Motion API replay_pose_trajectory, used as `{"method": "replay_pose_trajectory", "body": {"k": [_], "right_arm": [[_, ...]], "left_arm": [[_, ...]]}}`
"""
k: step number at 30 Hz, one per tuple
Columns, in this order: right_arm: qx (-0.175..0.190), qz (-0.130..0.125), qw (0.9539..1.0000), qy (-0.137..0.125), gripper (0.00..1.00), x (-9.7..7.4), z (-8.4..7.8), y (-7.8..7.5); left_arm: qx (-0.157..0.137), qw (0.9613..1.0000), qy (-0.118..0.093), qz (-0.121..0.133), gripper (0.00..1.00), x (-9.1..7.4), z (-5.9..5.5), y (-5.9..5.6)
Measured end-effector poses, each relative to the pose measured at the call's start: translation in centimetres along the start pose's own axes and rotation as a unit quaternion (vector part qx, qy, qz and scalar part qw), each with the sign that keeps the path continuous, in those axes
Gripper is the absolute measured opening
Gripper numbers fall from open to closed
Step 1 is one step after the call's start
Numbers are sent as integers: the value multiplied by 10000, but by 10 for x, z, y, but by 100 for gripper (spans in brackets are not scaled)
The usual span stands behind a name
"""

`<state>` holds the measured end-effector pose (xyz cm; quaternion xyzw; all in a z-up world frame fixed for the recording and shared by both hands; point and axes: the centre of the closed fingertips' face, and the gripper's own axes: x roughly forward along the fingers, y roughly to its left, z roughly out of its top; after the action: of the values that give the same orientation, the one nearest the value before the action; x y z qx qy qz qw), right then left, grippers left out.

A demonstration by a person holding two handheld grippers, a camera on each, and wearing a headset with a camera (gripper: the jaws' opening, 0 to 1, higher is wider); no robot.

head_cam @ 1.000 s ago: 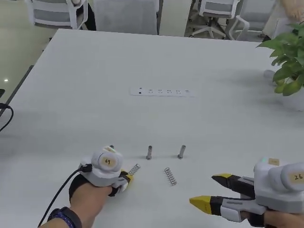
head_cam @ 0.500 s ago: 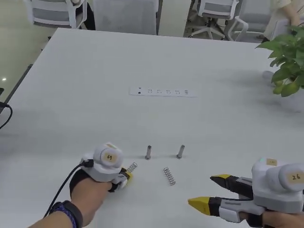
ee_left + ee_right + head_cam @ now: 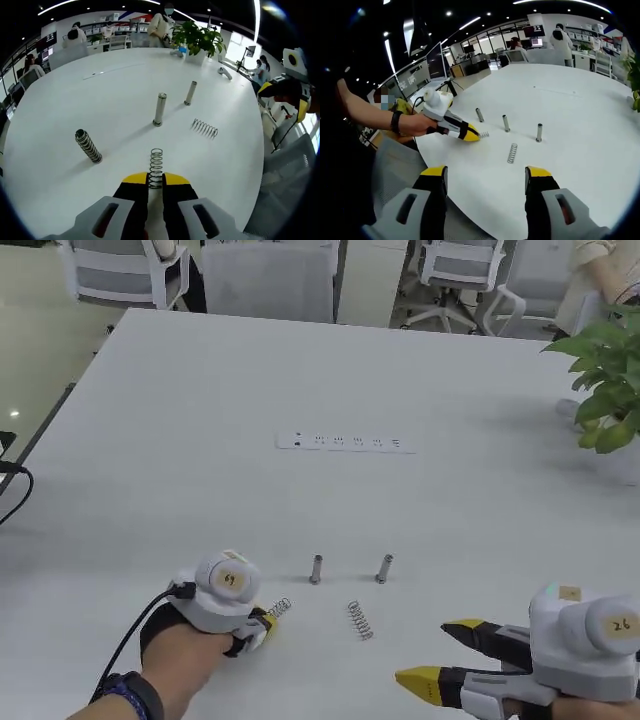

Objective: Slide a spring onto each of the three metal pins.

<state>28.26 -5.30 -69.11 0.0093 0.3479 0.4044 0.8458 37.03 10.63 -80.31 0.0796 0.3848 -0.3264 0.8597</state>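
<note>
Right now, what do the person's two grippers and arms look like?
Both have rounded white bodies and black jaws tipped yellow. The left gripper has a round numbered sticker and a black cable; the right gripper has one reading 26. A dark wristband sits on the left wrist.

Bright, even overhead light is recorded across the white table (image 3: 200, 440). Short, soft shadows are thrown beside the pins (image 3: 160, 109). Ceiling strip lights (image 3: 257, 20) are rendered as glare streaks in both gripper views, where heavy fisheye bending is noted toward the edges. The far background is softened.
</note>
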Motion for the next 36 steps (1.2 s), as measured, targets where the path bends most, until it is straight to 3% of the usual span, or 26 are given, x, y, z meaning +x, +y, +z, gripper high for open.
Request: {"method": "replay_pose_trajectory", "body": {"k": [7, 13, 28, 36], "right_arm": [[12, 102, 9999, 29, 61, 7, -2, 6], [10, 199, 9998, 40, 60, 14, -1, 12], [-14, 425, 9990, 110, 59, 29, -4, 26], [-46, 561, 9983, 149, 58, 40, -2, 35]], "left_arm": [[7, 9999, -100, -19, 2, -12, -2, 3], [1, 10000, -89, 37, 2, -23, -12, 10], [-64, 9995, -245, 182, 2, -55, -24, 22], [-74, 9990, -342, 261, 2, -74, -28, 23]]}}
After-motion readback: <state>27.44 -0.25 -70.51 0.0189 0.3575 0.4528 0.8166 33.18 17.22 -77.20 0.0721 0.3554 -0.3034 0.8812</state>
